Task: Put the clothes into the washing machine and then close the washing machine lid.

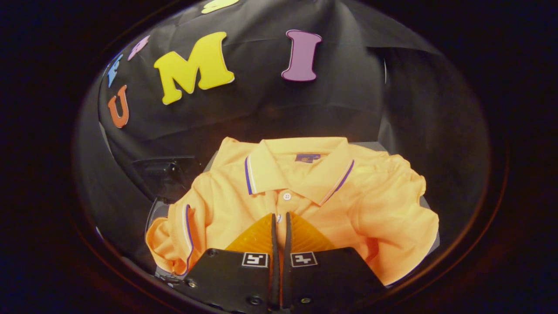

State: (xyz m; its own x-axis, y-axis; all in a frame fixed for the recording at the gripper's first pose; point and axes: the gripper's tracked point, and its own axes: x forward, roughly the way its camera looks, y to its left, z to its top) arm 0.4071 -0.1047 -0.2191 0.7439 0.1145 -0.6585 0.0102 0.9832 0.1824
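An orange polo shirt point(357, 205) with blue-and-white trim on its collar and sleeve lies folded and flat on a grey surface point(374, 145). Its collar points away from me, toward the booth wall. My gripper point(280, 216) hangs over the shirt's front, its tips at the button placket just below the white button. The two fingers stand pressed almost together, with only a thin slit between them. I see no fold of cloth drawn up between them, and the shirt looks undisturbed.
A dark, boxy object point(168, 172) sits to the left of the shirt, beyond its sleeve; I cannot make out what it is. The black cloth wall rises right behind the shirt.
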